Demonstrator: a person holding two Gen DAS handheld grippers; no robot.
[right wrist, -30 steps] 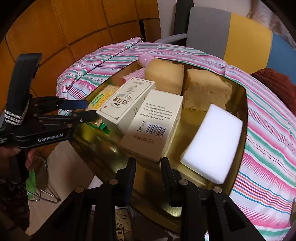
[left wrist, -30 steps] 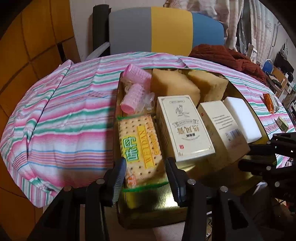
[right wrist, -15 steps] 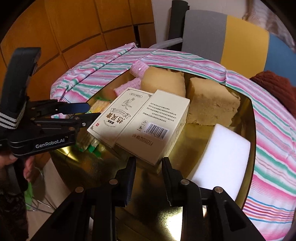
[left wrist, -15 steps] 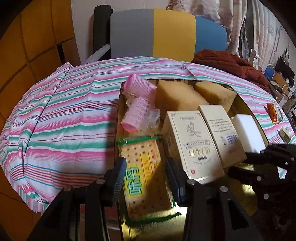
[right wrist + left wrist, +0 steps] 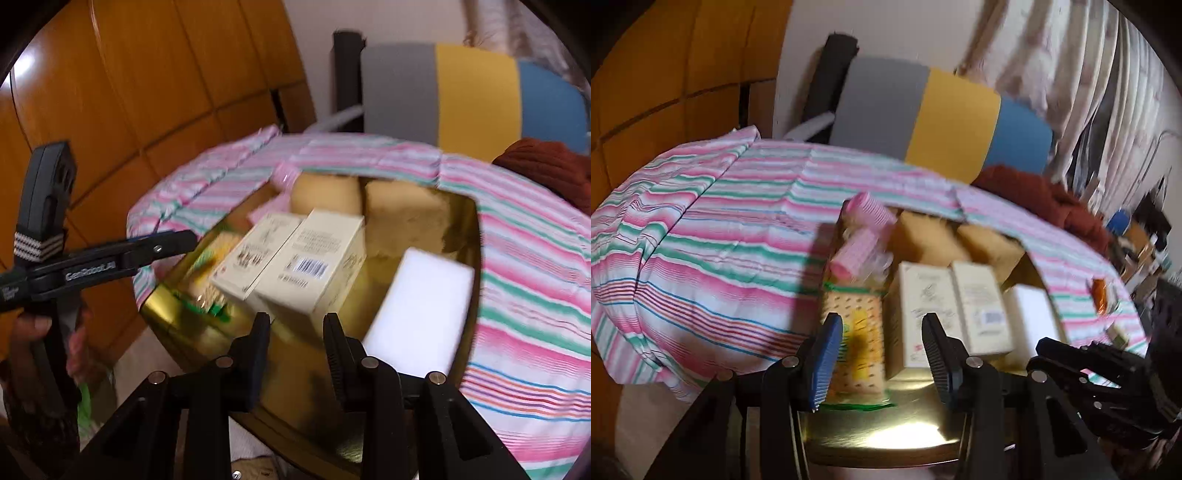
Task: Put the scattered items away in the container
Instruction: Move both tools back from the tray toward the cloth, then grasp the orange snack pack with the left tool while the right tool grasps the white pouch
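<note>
A gold tray on the striped tablecloth holds pink hair rollers, two tan sponges, two cream boxes, a biscuit pack and a white foam block. My left gripper is open and empty over the tray's near edge, above the biscuit pack. My right gripper is open and empty at the tray's near edge, in front of the boxes. Both views are blurred.
The table wears a pink, green and white striped cloth. A grey, yellow and blue chair back stands behind it, with a rust-red garment at the far right. Wooden panelling is on the left.
Both grippers have pulled back and tilted up from the tray, so the tray contents look smaller and farther. The items in the tray have not moved.
</note>
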